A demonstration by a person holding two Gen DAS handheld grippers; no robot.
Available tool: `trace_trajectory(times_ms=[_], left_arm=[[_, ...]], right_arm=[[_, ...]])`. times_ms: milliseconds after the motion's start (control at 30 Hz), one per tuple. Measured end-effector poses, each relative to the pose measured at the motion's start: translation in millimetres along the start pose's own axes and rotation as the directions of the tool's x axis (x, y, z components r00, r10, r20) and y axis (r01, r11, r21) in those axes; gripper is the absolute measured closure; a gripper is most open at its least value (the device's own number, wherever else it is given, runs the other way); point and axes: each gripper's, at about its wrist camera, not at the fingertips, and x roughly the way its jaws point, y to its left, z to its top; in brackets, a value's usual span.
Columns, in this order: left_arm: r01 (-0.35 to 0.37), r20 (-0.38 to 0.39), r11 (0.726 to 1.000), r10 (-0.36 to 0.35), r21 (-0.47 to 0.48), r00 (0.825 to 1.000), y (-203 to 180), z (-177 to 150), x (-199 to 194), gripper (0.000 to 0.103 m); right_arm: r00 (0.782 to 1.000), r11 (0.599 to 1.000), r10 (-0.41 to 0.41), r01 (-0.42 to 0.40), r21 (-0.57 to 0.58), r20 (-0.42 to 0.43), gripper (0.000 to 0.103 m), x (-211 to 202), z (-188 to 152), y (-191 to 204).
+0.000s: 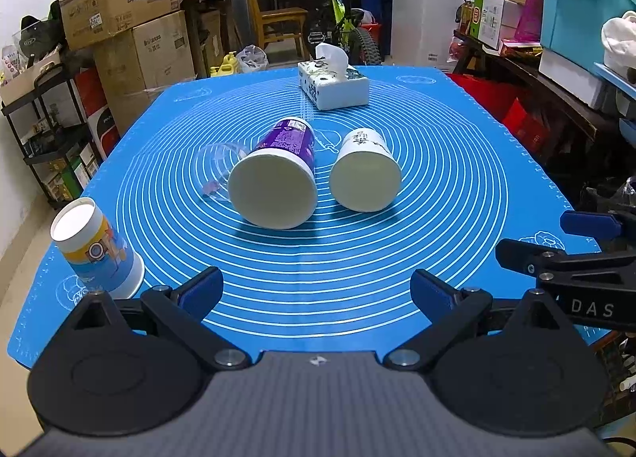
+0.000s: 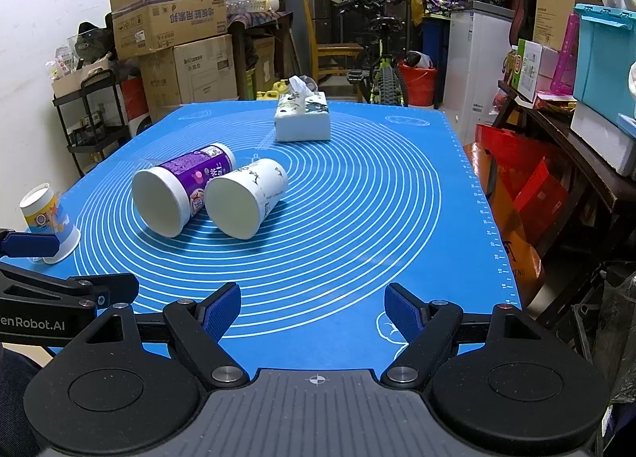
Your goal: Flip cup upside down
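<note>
Ahead of my left fingers (image 1: 314, 294) and right fingers (image 2: 312, 312), both spread apart and holding nothing, the purple cup (image 1: 278, 174) and white cup (image 1: 365, 172) lie side by side mid-table. Each rests on its side, mouth toward me, base toward the tissue box (image 1: 333, 85).

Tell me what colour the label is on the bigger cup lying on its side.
Purple label, with white rim; clearest in the right wrist view.
</note>
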Motion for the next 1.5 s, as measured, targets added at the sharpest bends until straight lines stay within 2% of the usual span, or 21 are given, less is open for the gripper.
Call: trace_trajectory(times_ms=[1500], left_arm=[[0.005, 0.005, 1.000, -0.005, 0.016, 1.000, -3.9, -0.8, -0.9, 0.004]], right_arm=[[1.000, 1.000, 0.001, -0.001, 0.001, -0.002, 0.021, 1.2, -0.6, -0.9]])
